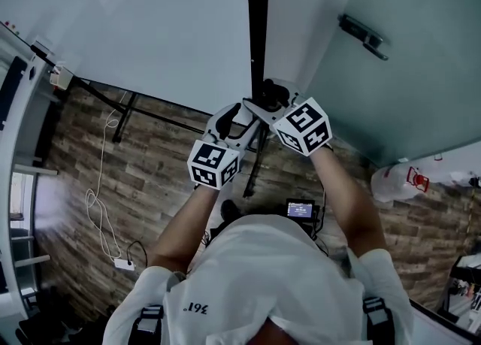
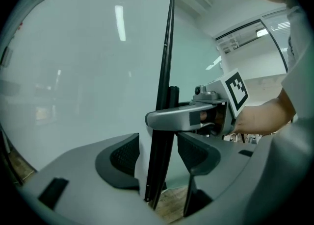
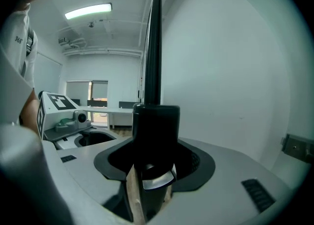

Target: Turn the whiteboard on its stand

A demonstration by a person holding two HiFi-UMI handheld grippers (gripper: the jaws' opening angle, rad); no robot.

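Whiteboard edge (image 1: pixel 257 20) inside L claw (image 2: pixel 157 158), inside R claw (image 3: pixel 152 165)

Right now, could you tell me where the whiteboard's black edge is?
The whiteboard's black edge runs down the head view's top centre, and stands between the left gripper's open fingers.

Wood-plank floor (image 1: pixel 161 178); white cable (image 1: pixel 96 208) looped loosely across it, running to a white power strip (image 1: pixel 123 264); small lit screen (image 1: pixel 300 210); translucent plastic jug (image 1: pixel 392 183) with red handle, right; ceiling strip light (image 3: pixel 88 11).
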